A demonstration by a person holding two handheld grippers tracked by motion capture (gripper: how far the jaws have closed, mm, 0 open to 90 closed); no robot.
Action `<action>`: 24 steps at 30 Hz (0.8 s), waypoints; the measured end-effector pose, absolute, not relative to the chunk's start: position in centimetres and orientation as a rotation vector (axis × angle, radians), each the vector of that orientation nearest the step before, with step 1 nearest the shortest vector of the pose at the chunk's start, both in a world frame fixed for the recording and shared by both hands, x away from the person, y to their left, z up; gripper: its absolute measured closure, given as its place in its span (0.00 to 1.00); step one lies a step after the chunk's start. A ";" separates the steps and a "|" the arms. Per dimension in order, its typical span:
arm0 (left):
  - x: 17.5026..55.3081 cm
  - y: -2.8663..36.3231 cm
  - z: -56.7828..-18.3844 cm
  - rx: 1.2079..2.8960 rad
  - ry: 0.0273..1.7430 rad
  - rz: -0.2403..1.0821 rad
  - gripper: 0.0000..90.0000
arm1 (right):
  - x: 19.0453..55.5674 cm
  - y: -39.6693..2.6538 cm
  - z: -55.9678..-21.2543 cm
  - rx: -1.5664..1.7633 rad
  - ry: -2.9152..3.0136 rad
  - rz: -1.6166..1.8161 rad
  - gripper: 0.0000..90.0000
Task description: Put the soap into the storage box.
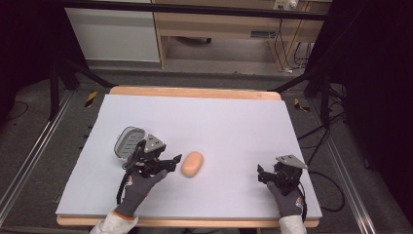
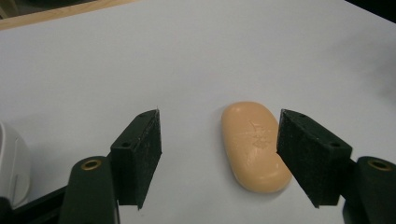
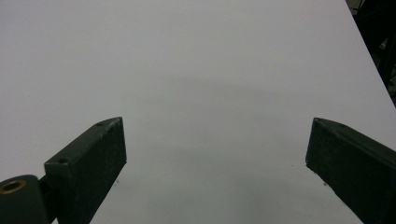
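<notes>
An orange oval bar of soap [image 1: 192, 164] lies flat on the white table cover [image 1: 219, 122], left of the middle. My left gripper [image 1: 173, 161] is just to its left, jaws pointing at it. In the left gripper view the soap [image 2: 254, 147] lies between the open jaws of that gripper [image 2: 219, 156], close against the right-hand pad [image 2: 306, 151] and well apart from the other pad; nothing is gripped. A grey soap dish [image 1: 128, 141] sits behind my left hand. My right gripper [image 1: 260, 173] rests near the front right, open, and its own view [image 3: 217, 158] has bare cover between the jaws.
The table's wooden edge [image 1: 195, 92] runs along the far side. A pale rounded edge of the dish [image 2: 11, 168] shows at the left of the left gripper view. Dark floor, rails and cables surround the table.
</notes>
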State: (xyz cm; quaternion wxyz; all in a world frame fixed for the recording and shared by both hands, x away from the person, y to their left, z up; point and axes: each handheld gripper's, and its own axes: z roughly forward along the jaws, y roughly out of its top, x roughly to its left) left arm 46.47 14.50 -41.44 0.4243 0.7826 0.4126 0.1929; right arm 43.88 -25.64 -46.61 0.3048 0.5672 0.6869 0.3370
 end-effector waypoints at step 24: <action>48.3 10.9 -42.5 2.052 1.023 0.470 0.30 | 43.9 -25.6 -46.5 1.506 1.820 0.897 0.06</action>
